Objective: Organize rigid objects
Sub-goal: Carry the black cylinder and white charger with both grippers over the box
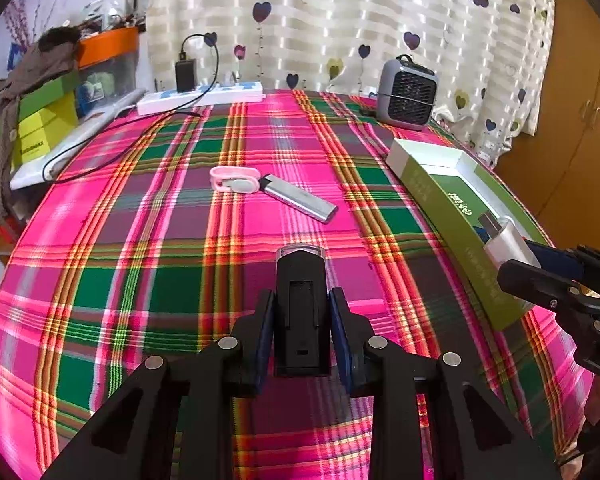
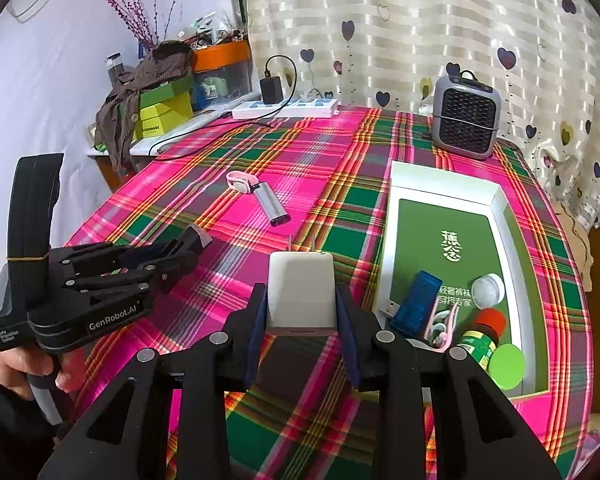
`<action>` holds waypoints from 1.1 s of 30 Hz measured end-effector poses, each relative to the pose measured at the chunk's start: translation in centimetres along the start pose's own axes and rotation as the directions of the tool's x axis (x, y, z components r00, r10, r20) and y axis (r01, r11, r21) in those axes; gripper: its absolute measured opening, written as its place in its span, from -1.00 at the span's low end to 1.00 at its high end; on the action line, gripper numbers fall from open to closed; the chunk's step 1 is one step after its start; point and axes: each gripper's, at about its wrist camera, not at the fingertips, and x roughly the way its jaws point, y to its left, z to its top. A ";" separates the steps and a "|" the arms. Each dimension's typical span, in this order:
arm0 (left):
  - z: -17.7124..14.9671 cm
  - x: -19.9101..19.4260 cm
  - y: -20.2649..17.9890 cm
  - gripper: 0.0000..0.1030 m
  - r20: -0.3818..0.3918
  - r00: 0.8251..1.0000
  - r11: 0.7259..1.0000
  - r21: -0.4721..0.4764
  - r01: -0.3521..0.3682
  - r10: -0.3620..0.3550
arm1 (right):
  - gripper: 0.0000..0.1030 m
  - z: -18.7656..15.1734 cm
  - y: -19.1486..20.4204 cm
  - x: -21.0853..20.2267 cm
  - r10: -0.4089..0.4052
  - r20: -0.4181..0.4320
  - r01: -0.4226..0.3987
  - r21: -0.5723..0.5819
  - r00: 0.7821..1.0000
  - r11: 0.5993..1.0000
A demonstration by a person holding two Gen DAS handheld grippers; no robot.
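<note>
Pinching a black device (image 1: 300, 304), the left gripper (image 1: 300, 332) jaws hold it clear of the surface. The right gripper (image 2: 300, 320) jaws clamp a white charger (image 2: 301, 288), probably both bound for the green box (image 2: 392, 248), where small items already lie.

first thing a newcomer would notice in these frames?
The loud pink-and-green plaid tablecloth fills both views. Next, each gripper is clamped on something: the left gripper on a black device, the right gripper on a white plug adapter. At the table's right edge sits an open green box with small items already inside.
</note>
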 end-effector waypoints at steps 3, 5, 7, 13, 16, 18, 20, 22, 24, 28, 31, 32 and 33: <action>0.1 -0.2 -0.4 -0.50 0.005 1.000 1.000 0.005 0.003 -0.003 | -0.33 0.1 -0.3 -0.3 0.001 0.009 -0.002 0.005 1.000 1.000; 0.2 -0.3 -0.6 -0.50 0.008 1.000 1.000 0.007 0.007 -0.007 | -0.33 0.1 -0.4 -0.4 0.002 0.013 -0.002 0.009 1.000 1.000; 0.3 -0.4 -0.7 -0.50 0.011 1.000 1.000 0.010 0.010 -0.010 | -0.33 0.2 -0.5 -0.4 0.003 0.016 -0.003 0.012 1.000 1.000; 0.4 -0.6 -1.1 -0.50 0.021 0.999 1.000 0.010 0.027 -0.027 | -0.33 0.1 -0.8 -0.5 0.001 0.023 -0.002 0.027 1.000 1.000; 0.5 -0.8 -1.4 -0.50 0.029 0.999 0.999 0.009 0.039 -0.039 | -0.33 0.1 -1.1 -0.7 0.003 0.029 -0.004 0.033 1.000 0.999; 0.7 -0.9 -1.7 -0.50 0.034 0.998 0.999 0.015 0.048 -0.049 | -0.33 0.1 -1.3 -0.7 0.004 0.031 -0.005 0.038 1.000 0.999; 0.8 -1.1 -2.2 -0.50 0.041 0.998 0.998 0.024 0.056 -0.057 | -0.33 0.0 -1.5 -0.7 0.004 0.031 -0.006 0.042 0.999 0.999; 1.0 -1.3 -2.7 -0.50 0.050 0.997 0.997 0.036 0.065 -0.067 | -0.33 -0.1 -1.9 -0.7 0.004 0.032 -0.006 0.051 0.999 0.999; 1.0 -1.5 -3.1 -0.50 0.058 0.995 0.996 0.043 0.075 -0.077 | -0.33 -0.2 -2.2 -0.8 0.003 0.033 -0.005 0.060 0.999 0.998; 1.2 -1.8 -3.9 -0.50 0.066 0.993 0.994 0.062 0.093 -0.097 | -0.33 -0.3 -2.9 -1.0 -0.002 0.036 0.000 0.074 0.999 0.997; 1.3 -1.8 -4.4 -0.50 0.069 0.992 0.992 0.073 0.101 -0.106 | -0.33 -0.5 -3.6 -1.0 -0.005 0.039 0.002 0.089 0.999 0.996; 1.4 -1.8 -4.6 -0.50 0.071 0.991 0.992 0.075 0.105 -0.110 | -0.33 -0.5 -3.9 -1.1 -0.006 0.040 0.002 0.095 0.999 0.996; 1.4 -1.8 -4.8 -0.50 0.071 0.991 0.991 0.077 0.109 -0.115 | -0.33 -0.5 -4.1 -1.1 -0.007 0.040 0.003 0.099 0.999 0.995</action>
